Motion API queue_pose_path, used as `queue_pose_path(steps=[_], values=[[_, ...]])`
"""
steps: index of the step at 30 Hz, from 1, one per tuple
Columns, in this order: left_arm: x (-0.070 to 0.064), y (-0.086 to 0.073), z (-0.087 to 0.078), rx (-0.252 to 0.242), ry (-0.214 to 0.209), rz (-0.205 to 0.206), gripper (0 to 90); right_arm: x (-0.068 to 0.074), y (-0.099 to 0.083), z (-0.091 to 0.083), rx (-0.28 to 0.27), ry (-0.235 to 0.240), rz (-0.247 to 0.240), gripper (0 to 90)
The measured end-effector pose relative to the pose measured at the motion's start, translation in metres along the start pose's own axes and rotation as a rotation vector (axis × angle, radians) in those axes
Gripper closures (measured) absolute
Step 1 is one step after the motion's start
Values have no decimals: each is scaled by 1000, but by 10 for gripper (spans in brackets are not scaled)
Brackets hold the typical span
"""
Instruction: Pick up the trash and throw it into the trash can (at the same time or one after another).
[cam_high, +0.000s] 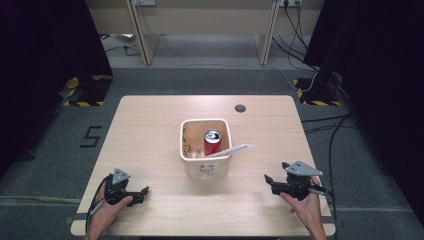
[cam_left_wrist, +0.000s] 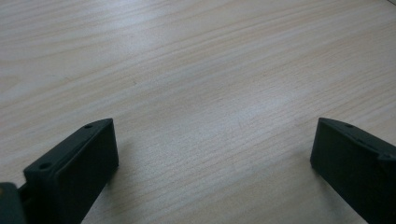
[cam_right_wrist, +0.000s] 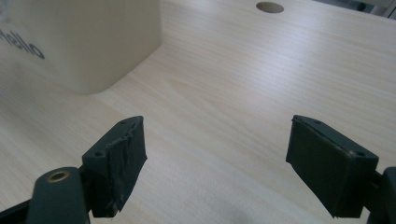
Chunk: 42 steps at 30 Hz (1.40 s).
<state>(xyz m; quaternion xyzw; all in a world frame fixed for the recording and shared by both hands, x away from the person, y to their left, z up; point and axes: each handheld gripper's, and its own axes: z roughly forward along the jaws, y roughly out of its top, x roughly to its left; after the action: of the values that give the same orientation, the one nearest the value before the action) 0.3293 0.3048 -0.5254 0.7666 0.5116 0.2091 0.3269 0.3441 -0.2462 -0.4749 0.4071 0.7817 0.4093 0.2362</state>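
On the pale wooden counter (cam_high: 150, 125) a cream-coloured, square plastic bin (cam_high: 205, 167) stands near the middle, and inside it a red aluminium drink can (cam_high: 212, 141) stands upright against the far right part of the bin, with a white, flat stick-like object (cam_high: 232, 150) leaning over the bin's right rim; what that object is cannot be told. Judging from this, the work of dropping things into the bin looks largely done, since nothing else lies loose on the counter around it. The left hand-held gripper (cam_high: 140, 194) rests low at the near left edge, well apart from the bin, and in the left gripper view its jaws stand wide apart with only bare wood between them. The right hand-held gripper (cam_high: 270, 182) sits at the near right, also clear of the bin; the right gripper view shows its jaws spread wide and empty, with the bin's wall (cam_right_wrist: 84, 42) ahead to one side. What seems left is little more than a rest position for both hands.
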Motion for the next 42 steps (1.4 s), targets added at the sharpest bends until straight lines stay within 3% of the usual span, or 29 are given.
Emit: queue_pose_path(steps=[28, 36, 38, 42], values=[[0, 0, 0, 0, -4, -1, 0, 13, -39, -14, 125, -1, 15, 193], [0, 0, 0, 1, -5, 0, 0, 11, -50, -8, 182, 3, 7, 179], [0, 0, 0, 1, -5, 0, 0, 11, -52, -6, 178, 11, 30, 161], [0, 0, 0, 1, -5, 0, 0, 11, -53, -6, 175, 13, 31, 160]])
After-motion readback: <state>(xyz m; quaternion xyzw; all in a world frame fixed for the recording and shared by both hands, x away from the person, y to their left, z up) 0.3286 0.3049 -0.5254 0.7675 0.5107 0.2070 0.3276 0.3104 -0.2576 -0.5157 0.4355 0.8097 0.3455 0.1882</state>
